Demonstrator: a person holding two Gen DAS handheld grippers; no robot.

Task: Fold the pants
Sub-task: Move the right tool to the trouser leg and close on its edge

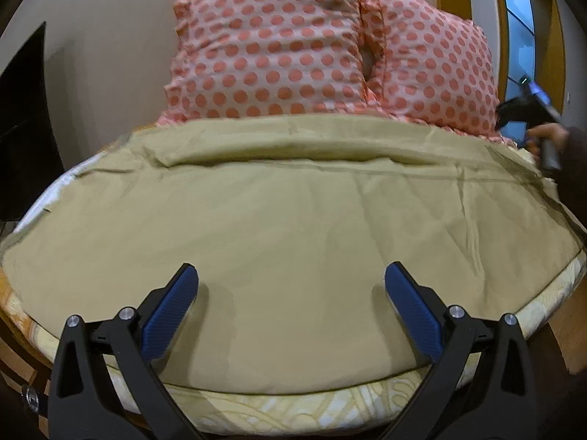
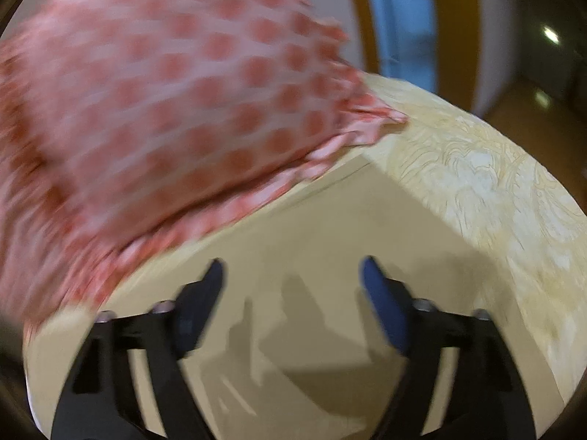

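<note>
Olive-tan pants (image 1: 286,220) lie spread flat across the bed, with a folded ridge along their far side near the pillows. My left gripper (image 1: 291,275) is open and empty, held just above the near part of the fabric. My right gripper (image 2: 292,269) is open and empty over a corner of the pants (image 2: 312,227) beside a pillow; this view is motion-blurred. The right gripper's body also shows in the left wrist view (image 1: 532,110) at the far right edge, held in a hand.
Two pink pillows with orange dots (image 1: 271,47) (image 2: 146,110) lean at the head of the bed. A yellow patterned mattress (image 1: 293,407) (image 2: 477,168) shows around the pants. A dark screen (image 1: 25,121) stands left; a window (image 1: 517,18) is at right.
</note>
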